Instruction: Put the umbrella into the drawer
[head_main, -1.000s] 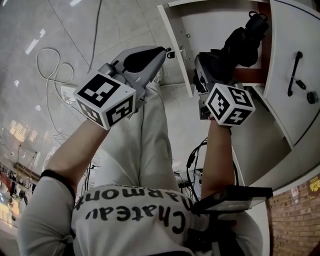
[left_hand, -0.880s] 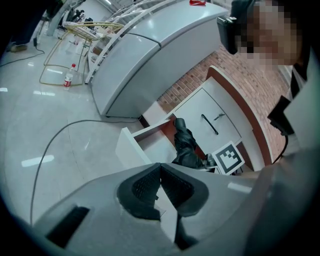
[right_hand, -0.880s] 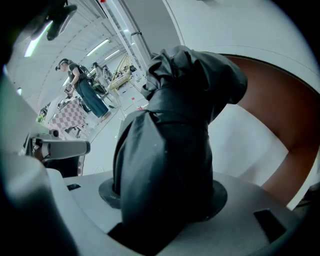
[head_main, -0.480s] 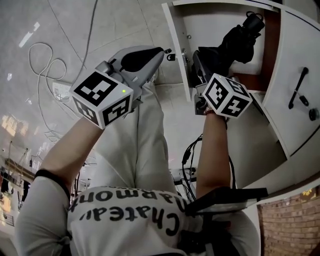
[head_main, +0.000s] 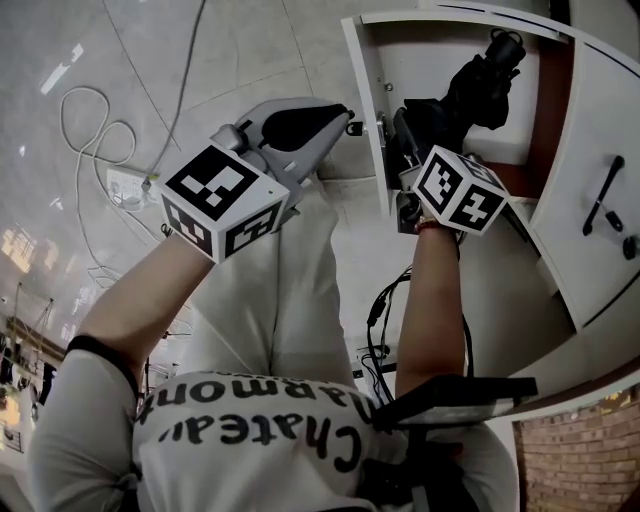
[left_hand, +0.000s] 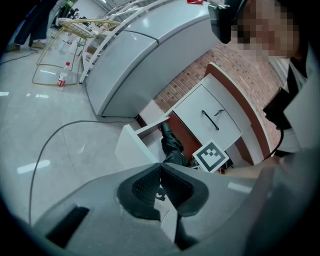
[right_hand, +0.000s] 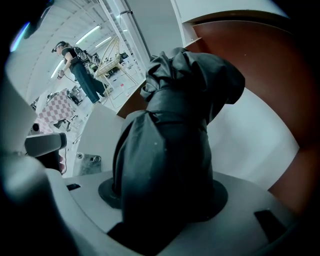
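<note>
The folded black umbrella (head_main: 478, 82) reaches down into the open white drawer (head_main: 432, 55), with its strap end at the far side. My right gripper (head_main: 412, 128) is shut on its near end, just inside the drawer's front panel (head_main: 366, 110). In the right gripper view the umbrella (right_hand: 175, 125) fills the space between the jaws of the right gripper (right_hand: 165, 200), above the drawer's white floor (right_hand: 255, 135). My left gripper (head_main: 343, 115) is shut and empty, held in the air left of the drawer. In its own view the left gripper (left_hand: 160, 169) points toward the drawer (left_hand: 132, 147) and the umbrella (left_hand: 172, 145).
A white cabinet door with a black handle (head_main: 603, 195) stands right of the drawer. Cables (head_main: 95, 130) lie on the tiled floor at the left. A grey curved counter (left_hand: 145, 50), a wire rack (left_hand: 75, 32) and a bottle (left_hand: 61, 80) stand farther off. A person (right_hand: 80, 70) stands in the distance.
My right gripper has sunk with the umbrella, deeper into the drawer. The left gripper has stayed about where it was.
</note>
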